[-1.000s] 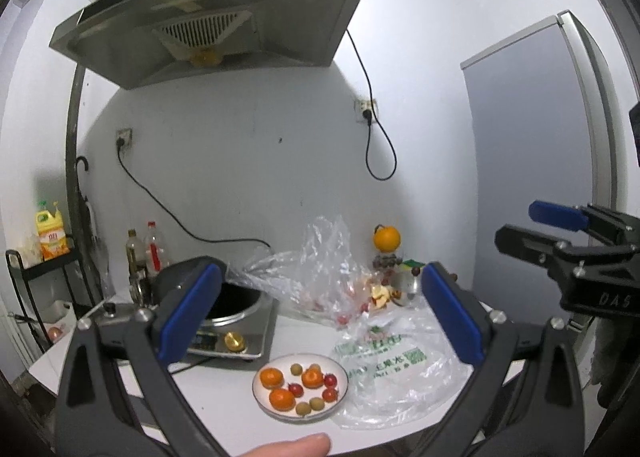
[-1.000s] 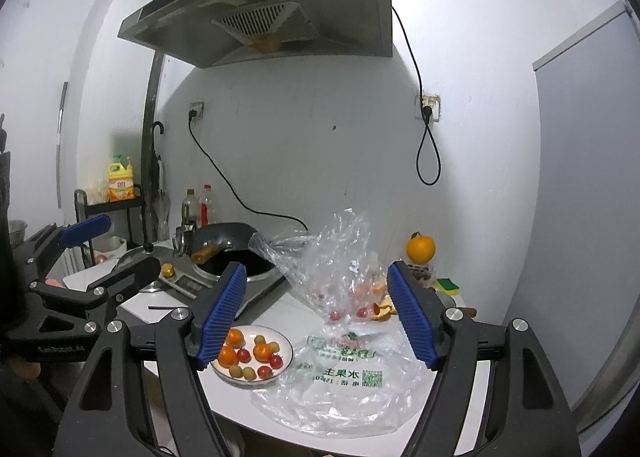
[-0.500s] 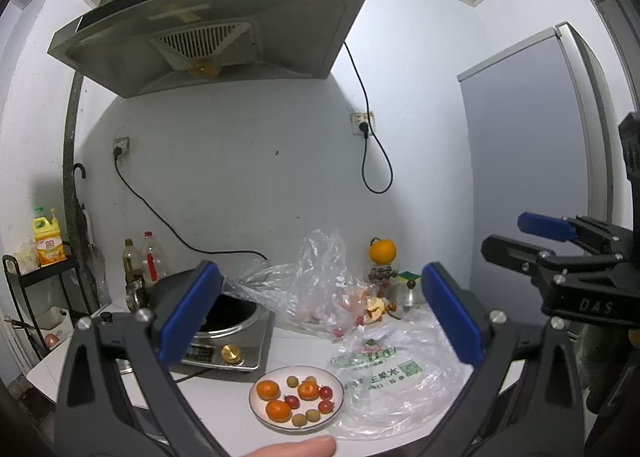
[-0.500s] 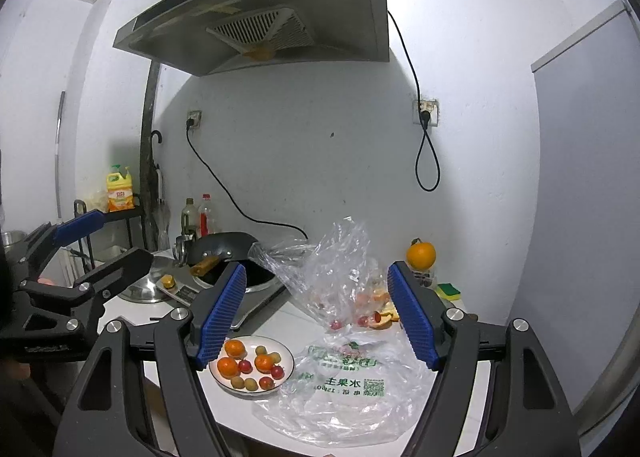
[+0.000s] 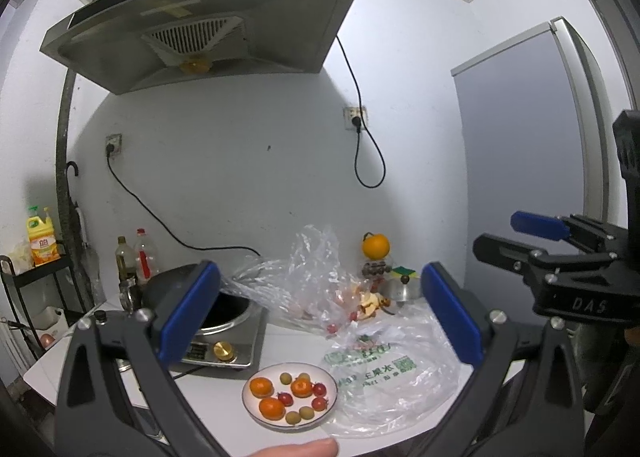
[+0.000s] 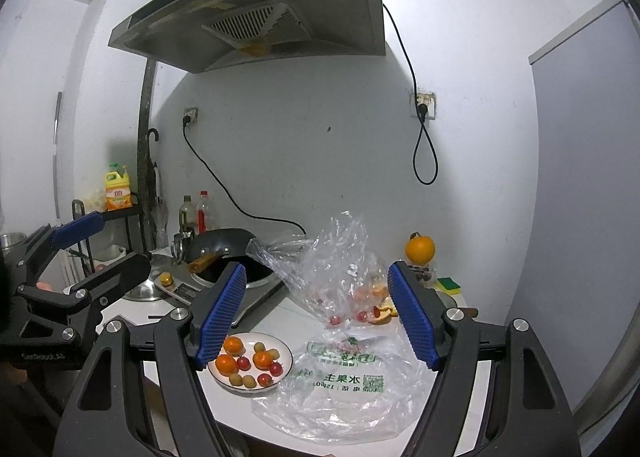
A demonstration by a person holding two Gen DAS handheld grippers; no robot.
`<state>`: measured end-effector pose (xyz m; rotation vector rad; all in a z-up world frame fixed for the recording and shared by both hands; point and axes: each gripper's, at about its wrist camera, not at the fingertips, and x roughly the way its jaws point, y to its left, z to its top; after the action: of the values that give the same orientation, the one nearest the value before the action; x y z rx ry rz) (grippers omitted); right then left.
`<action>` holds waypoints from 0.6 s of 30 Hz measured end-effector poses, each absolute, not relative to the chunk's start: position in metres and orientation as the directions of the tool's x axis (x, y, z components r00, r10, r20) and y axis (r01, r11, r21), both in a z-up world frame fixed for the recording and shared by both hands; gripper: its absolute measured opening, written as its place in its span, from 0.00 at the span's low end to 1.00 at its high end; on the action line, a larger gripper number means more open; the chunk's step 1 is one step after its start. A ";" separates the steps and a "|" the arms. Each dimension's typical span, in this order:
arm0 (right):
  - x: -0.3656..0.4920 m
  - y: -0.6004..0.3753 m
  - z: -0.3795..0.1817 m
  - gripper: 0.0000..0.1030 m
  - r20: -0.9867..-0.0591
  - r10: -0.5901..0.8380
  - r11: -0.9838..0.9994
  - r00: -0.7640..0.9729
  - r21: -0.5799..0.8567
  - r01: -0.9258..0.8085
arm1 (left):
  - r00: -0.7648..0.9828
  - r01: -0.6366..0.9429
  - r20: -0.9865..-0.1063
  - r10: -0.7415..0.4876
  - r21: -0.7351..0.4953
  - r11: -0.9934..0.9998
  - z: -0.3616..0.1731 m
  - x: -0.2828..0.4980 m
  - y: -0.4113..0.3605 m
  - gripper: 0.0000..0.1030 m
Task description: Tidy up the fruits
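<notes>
A white plate (image 5: pixel 247 397) (image 6: pixel 286 349) near the table's front edge holds mandarins (image 5: pixel 262 387), cherry tomatoes (image 5: pixel 319 389) and small green fruits (image 5: pixel 285 378). To its right lies a flat printed plastic bag (image 5: pixel 384 369) (image 6: pixel 348 381). Behind that is a crumpled clear bag (image 5: pixel 312 289) (image 6: pixel 332 277) with more fruit inside. An orange (image 5: pixel 376 245) (image 6: pixel 419 249) stands at the back. My left gripper (image 5: pixel 320 315) (image 6: pixel 108 249) is open and empty, short of the table. My right gripper (image 6: pixel 316 313) (image 5: pixel 508 237) beside it is also open and holds nothing.
An induction cooker with a dark wok (image 5: pixel 224 309) (image 6: pixel 224 253) takes up the table's left. Bottles (image 5: pixel 136 257) stand behind it and a range hood (image 5: pixel 208 17) hangs above. A black rack holds a yellow bottle (image 5: pixel 40 241) at far left, and a grey door (image 5: pixel 520 137) is on the right.
Both views have drifted only slightly. The jaws stand as wide as before and nothing on the table has moved.
</notes>
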<state>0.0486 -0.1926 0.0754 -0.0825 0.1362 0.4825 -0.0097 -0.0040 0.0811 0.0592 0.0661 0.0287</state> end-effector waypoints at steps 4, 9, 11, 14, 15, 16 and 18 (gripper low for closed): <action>0.049 -0.192 0.076 0.74 -0.151 0.455 0.883 0.878 -0.047 -0.466 | 0.997 -0.028 -0.065 0.031 0.057 0.998 0.081 -0.009 -0.004 0.99; 0.049 -0.192 0.076 0.74 -0.153 0.455 0.883 0.877 -0.047 -0.466 | 0.997 -0.027 -0.065 0.030 0.057 0.998 0.081 -0.010 -0.003 0.99; 0.050 -0.192 0.076 0.74 -0.153 0.455 0.883 0.877 -0.046 -0.466 | 0.997 -0.026 -0.064 0.030 0.056 0.998 0.081 -0.009 -0.004 0.99; 0.049 -0.192 0.076 0.74 -0.152 0.455 0.883 0.877 -0.047 -0.467 | 0.998 -0.025 -0.062 0.028 0.051 0.998 0.082 -0.010 -0.002 0.99; 0.049 -0.192 0.076 0.74 -0.153 0.456 0.883 0.877 -0.048 -0.467 | 0.998 -0.026 -0.060 0.029 0.050 0.998 0.081 -0.010 -0.002 0.99; 0.049 -0.192 0.076 0.74 -0.155 0.456 0.883 0.877 -0.049 -0.467 | 0.998 -0.027 -0.059 0.030 0.051 0.998 0.081 -0.010 -0.002 0.99; 0.049 -0.192 0.076 0.74 -0.155 0.456 0.882 0.876 -0.052 -0.468 | 0.998 -0.028 -0.057 0.030 0.049 0.998 0.081 -0.010 -0.001 0.99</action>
<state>0.0495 -0.1925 0.0762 -0.0891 0.1404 0.4830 -0.0096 -0.0006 0.0809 0.0486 0.0578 0.0290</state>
